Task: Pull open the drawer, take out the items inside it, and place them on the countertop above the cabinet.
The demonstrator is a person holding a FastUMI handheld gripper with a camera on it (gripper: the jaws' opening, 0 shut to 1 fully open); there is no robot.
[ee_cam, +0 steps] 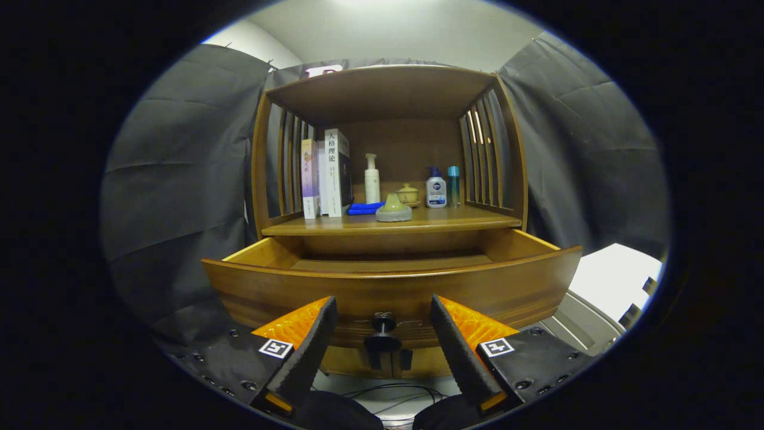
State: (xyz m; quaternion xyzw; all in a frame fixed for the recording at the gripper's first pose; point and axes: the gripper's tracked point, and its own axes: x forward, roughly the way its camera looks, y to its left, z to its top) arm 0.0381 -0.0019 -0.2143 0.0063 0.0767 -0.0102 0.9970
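Standing pulled out, the drawer (391, 286) was seen with its knob (383, 325) flanked untouched by the released tongs (383, 310), below the bench (391, 226).

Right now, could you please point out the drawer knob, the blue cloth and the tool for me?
Drawer knob (382, 325), gripper view: its round head, between the open fingers.
Blue cloth (364, 208), gripper view: middle of the folded cloth on the countertop.
Tool (382, 325), gripper view: midway between its fingertips.
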